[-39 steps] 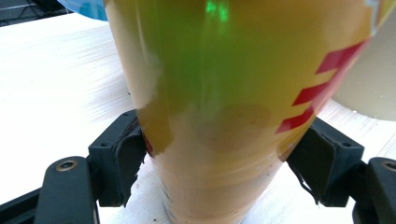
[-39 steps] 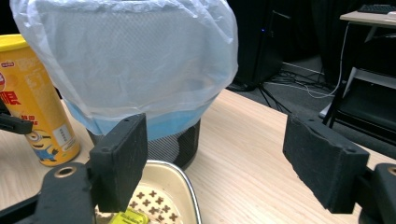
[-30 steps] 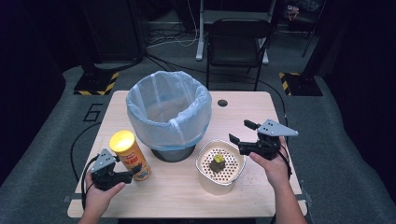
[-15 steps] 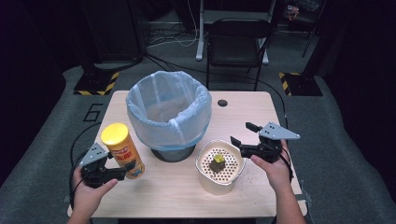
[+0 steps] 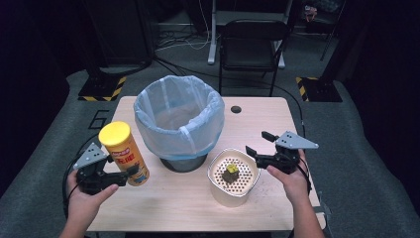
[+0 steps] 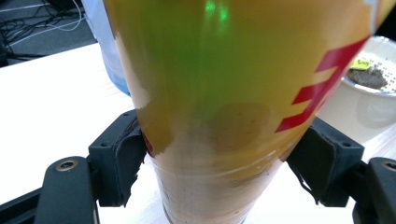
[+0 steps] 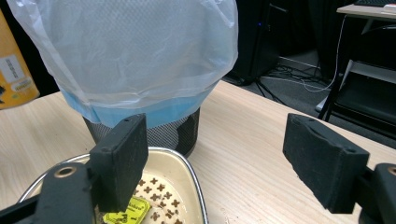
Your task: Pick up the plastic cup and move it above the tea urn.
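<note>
A tall yellow snack can (image 5: 124, 153) with a yellow lid hangs tilted above the table's left front, and my left gripper (image 5: 130, 174) is shut on its lower part. In the left gripper view the can (image 6: 224, 93) sits between the two black pads (image 6: 126, 156), its base clear of the tabletop. My right gripper (image 5: 256, 142) is open just right of a cream perforated bowl (image 5: 213, 178); nothing is between its fingers (image 7: 119, 158). In the bowl lies a small yellow-and-dark packet (image 5: 231, 171).
A wire bin lined with a pale blue bag (image 5: 178, 116) stands mid-table, between the can and the bowl. The wooden table (image 5: 257, 119) has a small dark hole (image 5: 236, 109) at the back. A black chair (image 5: 252, 44) stands behind the table.
My left gripper has risen with the can, lifting it off the table and a little to the left. The right gripper has stayed put.
</note>
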`<state>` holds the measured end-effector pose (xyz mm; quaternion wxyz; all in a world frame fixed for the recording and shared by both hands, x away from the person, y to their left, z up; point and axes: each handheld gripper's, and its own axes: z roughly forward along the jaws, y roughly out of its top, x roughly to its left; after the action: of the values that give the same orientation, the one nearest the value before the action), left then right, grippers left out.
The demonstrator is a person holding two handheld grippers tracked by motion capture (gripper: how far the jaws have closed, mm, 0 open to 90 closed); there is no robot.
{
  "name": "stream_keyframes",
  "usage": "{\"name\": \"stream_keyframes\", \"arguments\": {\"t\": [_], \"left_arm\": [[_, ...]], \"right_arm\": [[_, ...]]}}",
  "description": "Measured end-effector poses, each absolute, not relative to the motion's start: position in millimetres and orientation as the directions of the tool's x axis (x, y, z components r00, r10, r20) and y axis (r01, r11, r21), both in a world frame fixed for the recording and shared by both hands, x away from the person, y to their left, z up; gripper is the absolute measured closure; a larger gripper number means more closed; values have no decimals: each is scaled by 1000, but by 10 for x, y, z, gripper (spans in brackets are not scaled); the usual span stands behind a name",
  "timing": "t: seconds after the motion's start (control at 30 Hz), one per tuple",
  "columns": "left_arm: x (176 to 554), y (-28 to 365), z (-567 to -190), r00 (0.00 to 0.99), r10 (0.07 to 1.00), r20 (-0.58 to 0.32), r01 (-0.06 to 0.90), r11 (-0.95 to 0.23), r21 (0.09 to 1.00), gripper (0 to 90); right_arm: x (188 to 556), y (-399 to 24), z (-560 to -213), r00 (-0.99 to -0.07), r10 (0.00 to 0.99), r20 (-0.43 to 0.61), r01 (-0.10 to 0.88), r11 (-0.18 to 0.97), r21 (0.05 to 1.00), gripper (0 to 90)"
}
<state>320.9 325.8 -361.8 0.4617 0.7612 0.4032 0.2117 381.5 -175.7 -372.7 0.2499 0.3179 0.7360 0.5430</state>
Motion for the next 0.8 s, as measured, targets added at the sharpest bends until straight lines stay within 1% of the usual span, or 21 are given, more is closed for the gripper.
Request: {"name": "stream_keyframes", "arguments": {"t": [0.23,0.33,0.43,0.47,0.67,0.73,0.8], "left_arm": [[3195,3249,-3328,584,811,-35,409,-257,876,239],[3195,3256,-3144,591,806,-28,404,-266,875,239],[3177,3269,-2947,594,803,-44,404,-250,880,239],[3175,3273,-2900,593,805,-35,393,-251,885,239],[3154,3274,-2528,611,791,-46,373,-236,897,240],[3181,3273,-2435,629,777,-25,353,-256,900,239],[3220,3272,-2366,631,776,-18,348,-263,900,240]], "right_arm": [[3822,-1804,-3755,-669,743,-4,209,194,959,220],[3820,-1821,-3750,-667,745,-1,211,190,959,220],[3819,-1832,-3742,-667,745,-3,204,187,961,220],[3818,-1837,-3742,-668,744,-3,204,187,961,220],[3839,-1847,-3753,-667,745,8,210,179,961,220],[3843,-1841,-3761,-665,746,16,218,174,960,220],[3865,-1842,-3772,-668,744,3,213,187,959,220]]}}
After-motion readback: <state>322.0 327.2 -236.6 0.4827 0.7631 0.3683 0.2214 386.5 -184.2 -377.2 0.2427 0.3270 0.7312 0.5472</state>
